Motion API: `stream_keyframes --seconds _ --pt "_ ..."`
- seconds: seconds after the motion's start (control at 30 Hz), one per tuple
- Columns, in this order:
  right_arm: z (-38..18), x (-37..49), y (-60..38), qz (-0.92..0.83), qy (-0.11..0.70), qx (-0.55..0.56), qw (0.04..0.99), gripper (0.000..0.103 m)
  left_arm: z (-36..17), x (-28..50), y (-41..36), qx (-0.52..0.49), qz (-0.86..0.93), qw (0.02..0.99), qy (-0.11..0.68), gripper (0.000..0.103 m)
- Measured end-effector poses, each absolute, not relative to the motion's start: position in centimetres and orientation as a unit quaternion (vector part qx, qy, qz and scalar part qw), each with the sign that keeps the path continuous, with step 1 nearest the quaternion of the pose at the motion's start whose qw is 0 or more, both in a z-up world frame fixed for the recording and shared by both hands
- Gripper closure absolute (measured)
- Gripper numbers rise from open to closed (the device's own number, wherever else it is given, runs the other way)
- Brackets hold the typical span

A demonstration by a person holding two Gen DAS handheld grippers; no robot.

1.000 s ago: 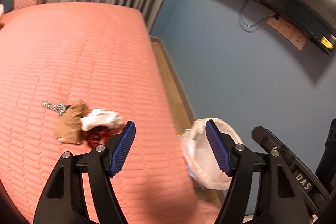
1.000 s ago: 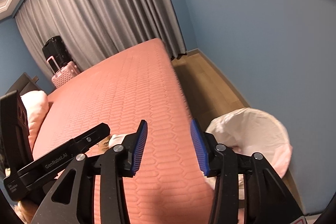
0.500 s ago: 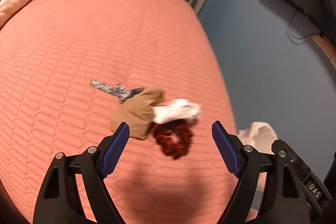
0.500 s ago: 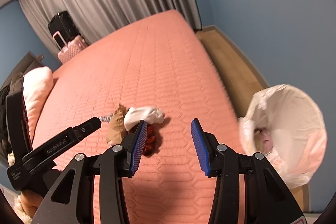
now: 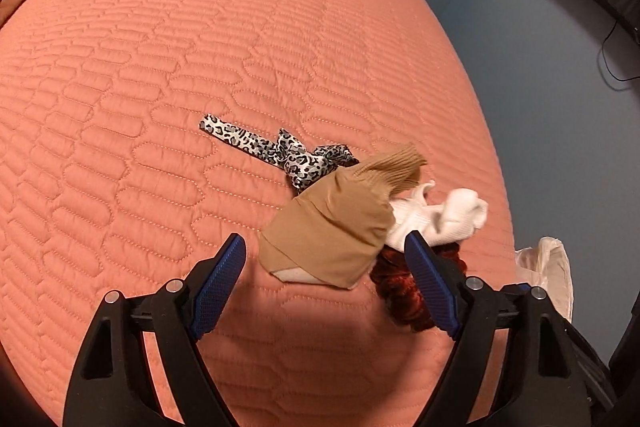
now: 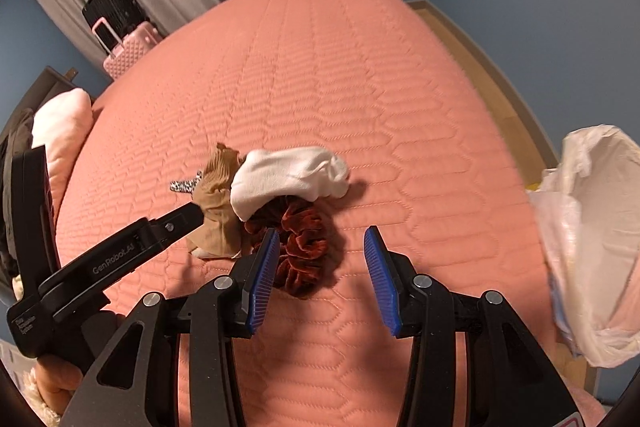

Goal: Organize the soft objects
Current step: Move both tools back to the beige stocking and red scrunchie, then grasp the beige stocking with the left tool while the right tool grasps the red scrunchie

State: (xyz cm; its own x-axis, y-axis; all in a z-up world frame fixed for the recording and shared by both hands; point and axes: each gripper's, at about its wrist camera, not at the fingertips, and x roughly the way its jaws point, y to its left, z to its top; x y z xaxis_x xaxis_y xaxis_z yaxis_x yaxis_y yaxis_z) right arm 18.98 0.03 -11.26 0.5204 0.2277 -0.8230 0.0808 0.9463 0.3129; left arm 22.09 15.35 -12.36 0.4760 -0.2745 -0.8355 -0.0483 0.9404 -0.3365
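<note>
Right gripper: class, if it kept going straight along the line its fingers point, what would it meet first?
Most likely the dark red scrunchie, lying on the bed just ahead of the open right gripper, slightly toward its left finger. Depth is hard to judge; it could land on bare bedcover beside it.

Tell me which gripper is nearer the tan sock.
Left. The left gripper hangs open just over the tan sock; the right gripper is beside it, over the red scrunchie.

In the right wrist view, white lettering reading "GenRobot.AI" runs along the black body of the left tool (image 6: 200, 215). A smaller white label sits near its rear end, too small to read reliably.
</note>
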Motion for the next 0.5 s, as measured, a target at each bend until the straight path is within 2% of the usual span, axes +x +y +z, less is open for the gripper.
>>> stream_keyframes --seconds 0.17,0.33,0.4,0.43,0.5 --pt "-13.4 20.5 0.9 0.045 0.504 0.158 0.848 0.059 -13.8 23.1 15.1 -0.166 -0.074 0.836 0.518 0.026" --pt "-15.5 21.4 1.5 0.047 0.521 0.158 0.838 0.059 -14.7 23.2 15.3 -0.177 -0.073 0.832 0.521 0.033" --pt "-16.2 21.6 1.6 0.048 0.526 0.161 0.834 0.061 -14.6 23.1 15.3 -0.179 -0.077 0.833 0.518 0.044" --pt "-16.5 21.5 1.6 0.049 0.528 0.161 0.832 0.064 -14.6 23.0 15.2 -0.181 -0.08 0.833 0.517 0.047" --pt "-16.9 21.5 1.6 0.051 0.53 0.163 0.831 0.071 -14.6 22.9 15.4 -0.184 -0.083 0.832 0.517 0.061"
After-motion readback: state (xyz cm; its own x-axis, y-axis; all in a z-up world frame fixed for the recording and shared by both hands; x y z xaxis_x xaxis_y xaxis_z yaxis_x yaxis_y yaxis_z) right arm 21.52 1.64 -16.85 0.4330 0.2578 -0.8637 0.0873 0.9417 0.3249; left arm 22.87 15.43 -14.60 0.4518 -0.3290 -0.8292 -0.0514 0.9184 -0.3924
